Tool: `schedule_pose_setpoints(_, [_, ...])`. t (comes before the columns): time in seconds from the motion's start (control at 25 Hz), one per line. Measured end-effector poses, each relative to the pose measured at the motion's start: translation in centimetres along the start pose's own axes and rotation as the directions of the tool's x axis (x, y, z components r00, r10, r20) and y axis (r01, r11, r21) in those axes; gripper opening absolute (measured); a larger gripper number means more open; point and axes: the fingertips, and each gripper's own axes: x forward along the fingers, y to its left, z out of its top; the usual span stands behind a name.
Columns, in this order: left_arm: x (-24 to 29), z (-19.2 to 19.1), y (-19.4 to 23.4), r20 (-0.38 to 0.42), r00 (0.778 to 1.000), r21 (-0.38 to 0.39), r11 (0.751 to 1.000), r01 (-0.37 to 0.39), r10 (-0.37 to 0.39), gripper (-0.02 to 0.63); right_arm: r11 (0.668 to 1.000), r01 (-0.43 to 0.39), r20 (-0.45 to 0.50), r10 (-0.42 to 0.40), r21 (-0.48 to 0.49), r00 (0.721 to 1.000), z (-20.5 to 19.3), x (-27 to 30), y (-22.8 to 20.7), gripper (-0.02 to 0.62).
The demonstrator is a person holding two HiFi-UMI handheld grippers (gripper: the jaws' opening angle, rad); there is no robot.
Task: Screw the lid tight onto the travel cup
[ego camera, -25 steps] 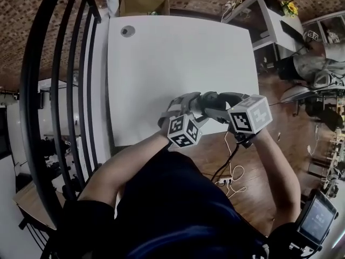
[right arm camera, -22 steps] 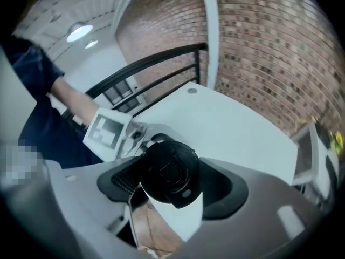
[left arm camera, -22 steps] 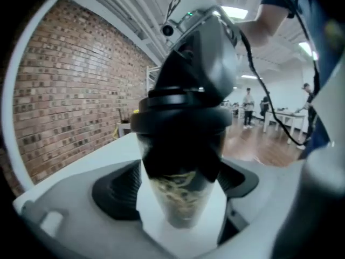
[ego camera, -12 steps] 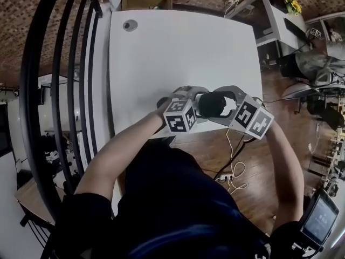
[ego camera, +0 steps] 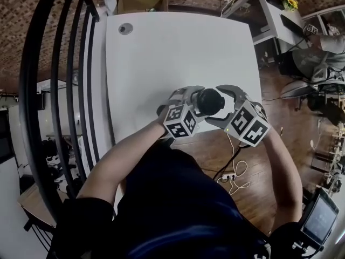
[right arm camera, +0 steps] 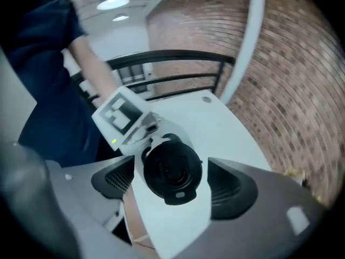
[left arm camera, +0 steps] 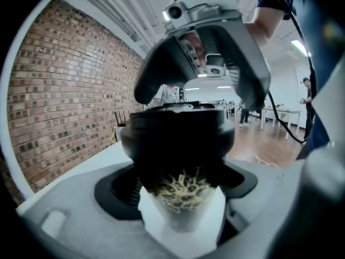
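Observation:
A travel cup with a leopard-pattern body (left arm camera: pixel 180 190) and a black lid (ego camera: pixel 209 101) stands at the white table's (ego camera: pixel 178 47) front edge. My left gripper (ego camera: pixel 195 104) reaches in from the near side and is shut on the cup's body below the lid (left arm camera: pixel 178 139). My right gripper (ego camera: pixel 216 104) comes from the right and straddles the lid (right arm camera: pixel 172 169). Its jaws are opening, and a gap shows between each pad and the lid. In the left gripper view the right gripper's fingers (left arm camera: pixel 242 63) arch over the lid.
A black railing (ego camera: pixel 70 63) runs along the table's left side. A round grommet (ego camera: pixel 125 29) sits at the table's far left corner. Wood floor with a white cable (ego camera: pixel 234 177) lies to the right, and white furniture (ego camera: pixel 264 15) stands at the back right.
The right gripper has twisted round the lid, its marker cube swinging toward me, and its jaws have spread off the lid. The left gripper and cup have shifted only slightly.

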Motion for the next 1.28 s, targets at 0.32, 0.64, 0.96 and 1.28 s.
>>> schedule_pose_setpoints(0.32, [-0.2,-0.2,0.1,-0.023,1.0,-0.01,1.0,-0.003,0.003,0.416,0.873,-0.229,-0.258,0.124,-0.43,0.958,0.2,0.8,0.4,0.414])
schedule_pose_setpoints(0.64, [-0.5,-0.2,-0.1,-0.038,0.999,-0.006,1.0,-0.014,0.013,0.416,0.973,-0.178,-0.267,0.135,-0.144,0.954,0.5,1.2,0.6,0.336])
schedule_pose_setpoints(0.96, [-0.3,-0.1,0.0,-0.031,0.999,-0.023,0.999,-0.028,0.027,0.416,0.829,0.02,-0.139,0.07,0.559,0.988,-1.4,1.1,-1.0,0.334])
schedule_pose_setpoints(1.28, [-0.3,-0.3,0.2,-0.037,0.999,-0.024,0.999,-0.025,0.025,0.416,0.947,-0.153,-0.219,0.092,-0.281,0.971,1.6,-0.3,0.6,0.416])
